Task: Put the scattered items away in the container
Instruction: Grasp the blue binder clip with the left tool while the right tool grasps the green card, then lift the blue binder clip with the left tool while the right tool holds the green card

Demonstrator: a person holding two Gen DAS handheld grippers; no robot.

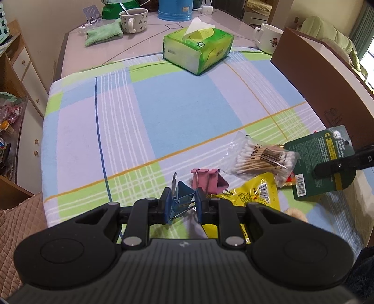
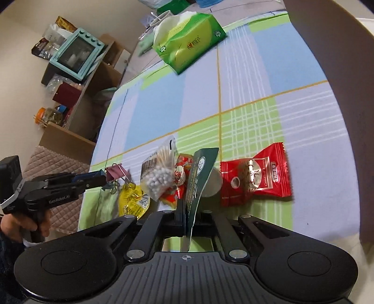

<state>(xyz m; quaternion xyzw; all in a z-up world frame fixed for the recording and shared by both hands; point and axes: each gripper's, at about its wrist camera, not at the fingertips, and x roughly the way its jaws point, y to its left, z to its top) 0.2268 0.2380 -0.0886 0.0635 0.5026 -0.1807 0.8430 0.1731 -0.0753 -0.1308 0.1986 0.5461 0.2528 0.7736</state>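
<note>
My left gripper (image 1: 182,201) is shut on a blue binder clip (image 1: 180,195), held just above the plaid cloth. A pink binder clip (image 1: 206,181) stands right behind it. Further right lie a bag of cotton swabs (image 1: 259,159) and a yellow packet (image 1: 257,196). My right gripper (image 2: 190,216) is shut on a dark green card package (image 2: 202,175), held on edge above the pile. Red sweet packets (image 2: 257,179) lie to its right, with the swab bag (image 2: 159,173) and the yellow packet (image 2: 133,201) to its left. The brown box (image 1: 315,77) stands along the right side.
A green tissue pack (image 1: 198,50) sits at the far middle of the cloth (image 1: 175,112). Two mugs (image 1: 134,19), a green towel (image 1: 102,35) and a blue tub (image 1: 175,10) are on the table behind. Shelves (image 2: 77,98) stand to the left. A hand (image 2: 14,224) holds the left gripper.
</note>
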